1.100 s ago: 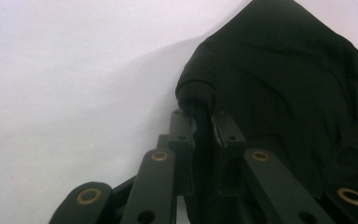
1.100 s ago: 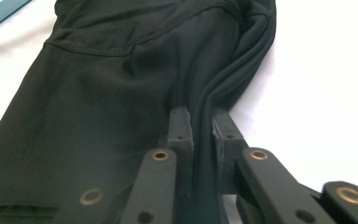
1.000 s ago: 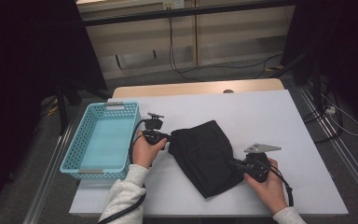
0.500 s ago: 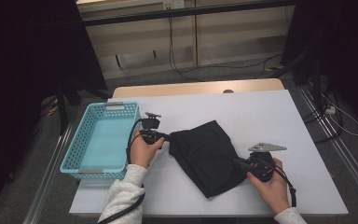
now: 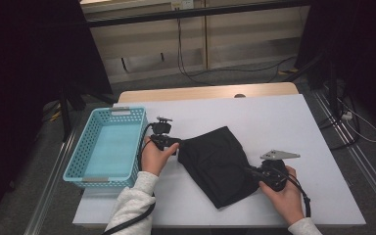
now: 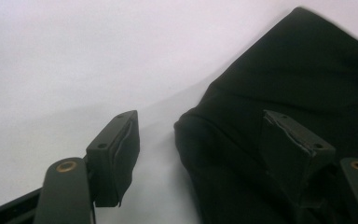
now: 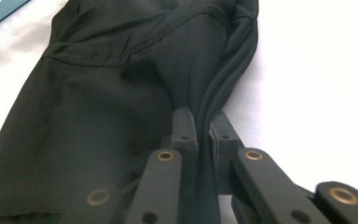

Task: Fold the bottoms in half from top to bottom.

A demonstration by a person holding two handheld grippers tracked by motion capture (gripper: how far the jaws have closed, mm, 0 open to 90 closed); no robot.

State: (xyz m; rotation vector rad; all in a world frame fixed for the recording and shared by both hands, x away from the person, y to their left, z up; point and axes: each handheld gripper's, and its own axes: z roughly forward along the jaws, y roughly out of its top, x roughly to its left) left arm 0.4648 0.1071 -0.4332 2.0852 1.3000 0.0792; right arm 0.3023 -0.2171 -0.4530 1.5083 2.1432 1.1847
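Your high view is lit from above: the table (image 5: 274, 122) reads bright and even, while the room around it falls into deep black at both sides and the top corners. The cloth (image 5: 218, 164) is so dark there that you see almost no folds in it. In your left gripper view the table glares to a washed-out white, the cloth's far edge is soft, and the near jaws are slightly blurred. Your right gripper view is sharper: seams and folds show in the cloth, the tabletop blows out to white at right, and the near jaws go soft.
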